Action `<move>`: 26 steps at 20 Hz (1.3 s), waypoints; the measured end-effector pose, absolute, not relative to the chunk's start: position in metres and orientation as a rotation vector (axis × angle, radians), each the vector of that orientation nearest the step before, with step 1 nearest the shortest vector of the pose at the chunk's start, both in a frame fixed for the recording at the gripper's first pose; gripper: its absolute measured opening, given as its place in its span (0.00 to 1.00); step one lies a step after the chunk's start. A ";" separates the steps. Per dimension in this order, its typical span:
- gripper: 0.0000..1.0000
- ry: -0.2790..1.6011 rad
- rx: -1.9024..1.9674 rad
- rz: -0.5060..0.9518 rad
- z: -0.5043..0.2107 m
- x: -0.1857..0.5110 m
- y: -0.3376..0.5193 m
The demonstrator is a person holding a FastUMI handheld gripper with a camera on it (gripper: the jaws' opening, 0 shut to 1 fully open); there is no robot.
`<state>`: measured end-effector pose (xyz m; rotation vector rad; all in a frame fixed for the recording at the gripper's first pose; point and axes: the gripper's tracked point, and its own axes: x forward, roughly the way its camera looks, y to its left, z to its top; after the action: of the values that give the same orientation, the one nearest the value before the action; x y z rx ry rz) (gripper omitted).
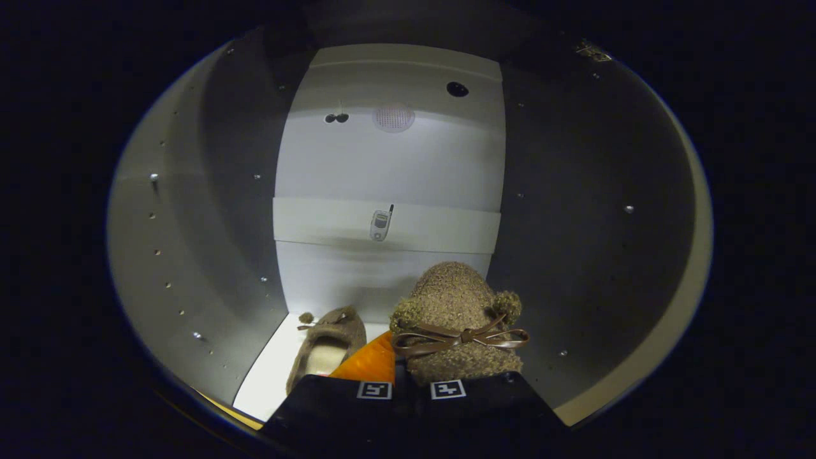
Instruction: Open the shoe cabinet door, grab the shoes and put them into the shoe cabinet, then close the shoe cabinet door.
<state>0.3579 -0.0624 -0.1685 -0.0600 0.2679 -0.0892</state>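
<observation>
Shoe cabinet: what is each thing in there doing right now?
Shoe cabinet: door open, inside showing.
Held shoe: gripped at the heel, toe pointing inward.
Other shoe: resting on the cabinet floor.
Gripper: fingers shut on the held shoe.

Hand-held gripper (411,389) w/ two broad flat fingers, square fiducial marker on ea., orange part betw. them, maybe housing
</observation>
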 end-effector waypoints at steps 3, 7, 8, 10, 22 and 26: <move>0.11 0.292 -0.026 -0.097 -0.188 0.376 -0.069; 0.16 0.344 -0.015 -0.104 -0.213 0.389 -0.077; 0.17 0.349 -0.012 -0.101 -0.217 0.393 -0.078; 0.32 0.350 -0.005 -0.097 -0.221 0.397 -0.078; 0.74 0.453 -0.007 -0.112 -0.246 0.388 -0.084; 0.79 0.475 -0.031 -0.093 -0.244 0.373 -0.079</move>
<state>0.3732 -0.0793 -0.2441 -0.0315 0.4746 -0.0930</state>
